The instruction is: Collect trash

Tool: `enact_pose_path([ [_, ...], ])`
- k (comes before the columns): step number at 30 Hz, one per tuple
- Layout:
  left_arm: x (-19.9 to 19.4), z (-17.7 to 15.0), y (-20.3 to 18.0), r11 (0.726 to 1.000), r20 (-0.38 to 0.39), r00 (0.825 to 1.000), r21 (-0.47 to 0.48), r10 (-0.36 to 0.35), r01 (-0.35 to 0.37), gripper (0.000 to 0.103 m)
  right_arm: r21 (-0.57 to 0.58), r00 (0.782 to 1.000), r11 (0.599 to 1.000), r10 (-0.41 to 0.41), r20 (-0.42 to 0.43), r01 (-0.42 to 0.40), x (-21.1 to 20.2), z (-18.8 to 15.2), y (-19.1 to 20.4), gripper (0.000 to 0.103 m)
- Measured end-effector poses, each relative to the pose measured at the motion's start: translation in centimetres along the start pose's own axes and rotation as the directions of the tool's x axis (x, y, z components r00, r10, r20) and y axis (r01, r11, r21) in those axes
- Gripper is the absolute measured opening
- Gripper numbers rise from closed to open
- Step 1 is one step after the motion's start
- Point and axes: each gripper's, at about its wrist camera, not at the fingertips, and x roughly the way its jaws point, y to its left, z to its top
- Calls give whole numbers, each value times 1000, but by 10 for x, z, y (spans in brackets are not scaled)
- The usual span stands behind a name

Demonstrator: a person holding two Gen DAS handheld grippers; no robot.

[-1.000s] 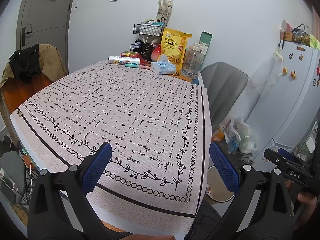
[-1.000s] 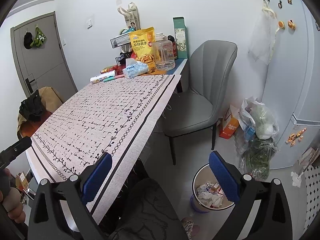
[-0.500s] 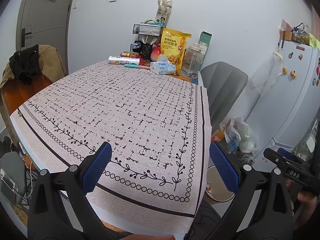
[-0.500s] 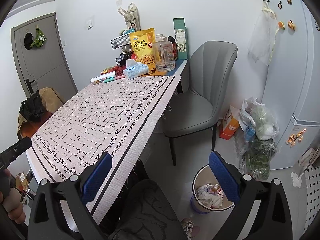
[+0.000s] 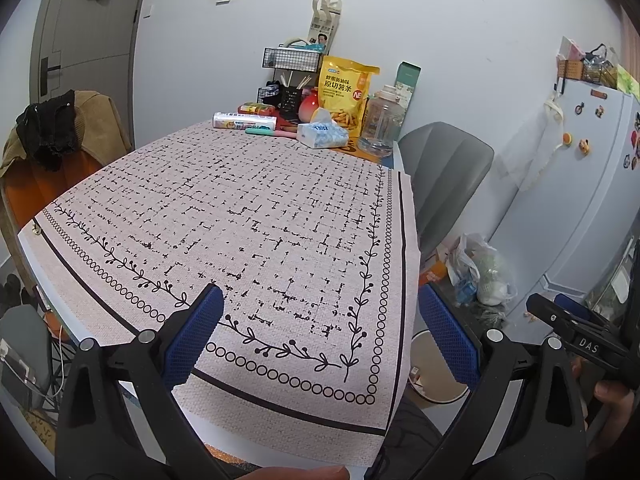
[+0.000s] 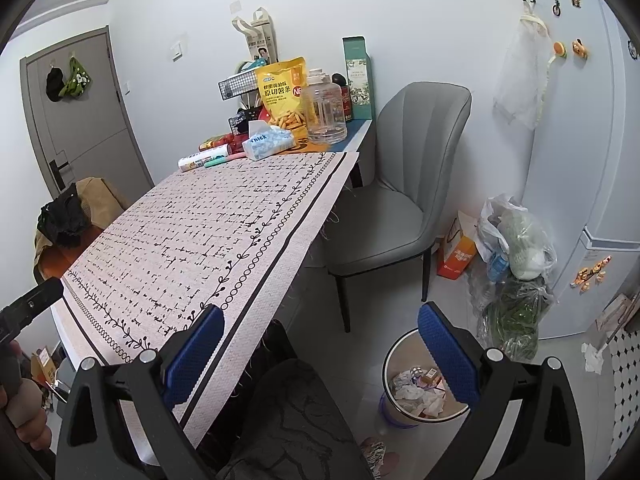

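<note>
A small round trash bin (image 6: 416, 392) stands on the floor right of the table, holding crumpled paper and wrappers; its rim also shows in the left wrist view (image 5: 430, 364). My left gripper (image 5: 320, 336) is open and empty above the near edge of the patterned tablecloth (image 5: 260, 216). My right gripper (image 6: 320, 354) is open and empty, hovering beyond the table's right edge, with its right finger over the bin. The cloth (image 6: 208, 236) bears no loose trash in view.
At the table's far end stand a yellow snack bag (image 5: 346, 92), a tissue pack (image 5: 322, 134), a clear jar (image 5: 380, 124) and a wire rack (image 5: 290, 58). A grey chair (image 6: 396, 184), plastic bags (image 6: 516, 248) and a fridge (image 6: 580, 140) are on the right.
</note>
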Motion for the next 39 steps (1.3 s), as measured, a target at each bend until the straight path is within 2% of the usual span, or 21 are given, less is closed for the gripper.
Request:
enact_pose_path([
  [21, 2, 1, 1, 1000, 5, 1000, 3, -14, 14, 97, -4, 1000, 1000, 0, 1, 0, 0, -2, 1, 95],
  [39, 23, -9, 11, 999, -30, 999, -27, -22, 21, 97, -23, 998, 999, -25, -66, 23, 26, -8, 7, 95],
])
